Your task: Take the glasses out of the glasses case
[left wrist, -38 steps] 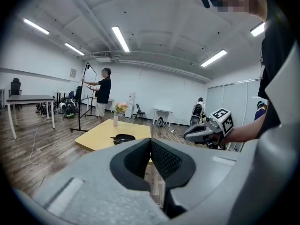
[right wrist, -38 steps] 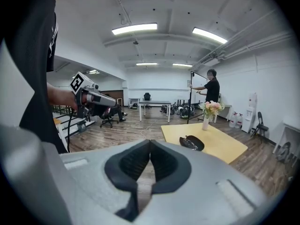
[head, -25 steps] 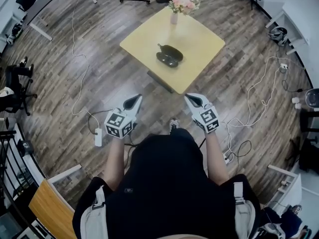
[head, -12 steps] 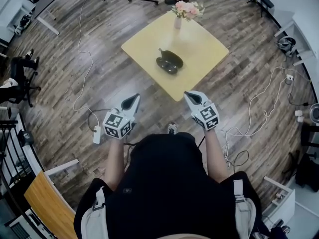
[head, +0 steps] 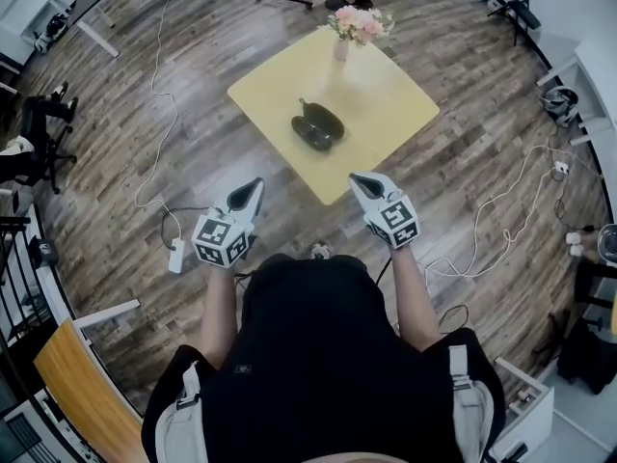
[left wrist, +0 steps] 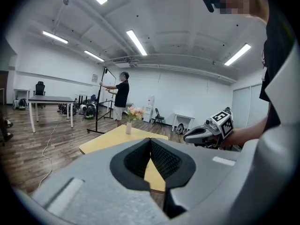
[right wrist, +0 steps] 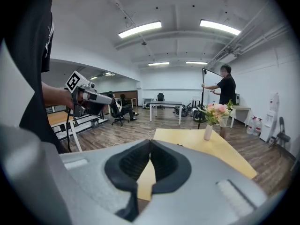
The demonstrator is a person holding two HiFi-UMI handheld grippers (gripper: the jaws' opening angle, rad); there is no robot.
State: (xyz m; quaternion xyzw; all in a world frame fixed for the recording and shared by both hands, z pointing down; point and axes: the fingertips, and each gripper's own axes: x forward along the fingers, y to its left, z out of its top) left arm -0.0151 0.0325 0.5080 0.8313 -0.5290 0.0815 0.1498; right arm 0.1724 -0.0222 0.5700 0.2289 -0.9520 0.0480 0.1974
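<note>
Both hand-held grippers — case, perhaps open, ahead.

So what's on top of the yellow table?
A dark glasses case near the table's middle and a vase of pink flowers at its far corner. Whether glasses lie inside is too small to tell.

Legible text: none found.
Left cube and right cube carry coded square patterns only, no lettering.

Vase of pink flowers at counter's far corner; white power strip on wood floor.
</note>
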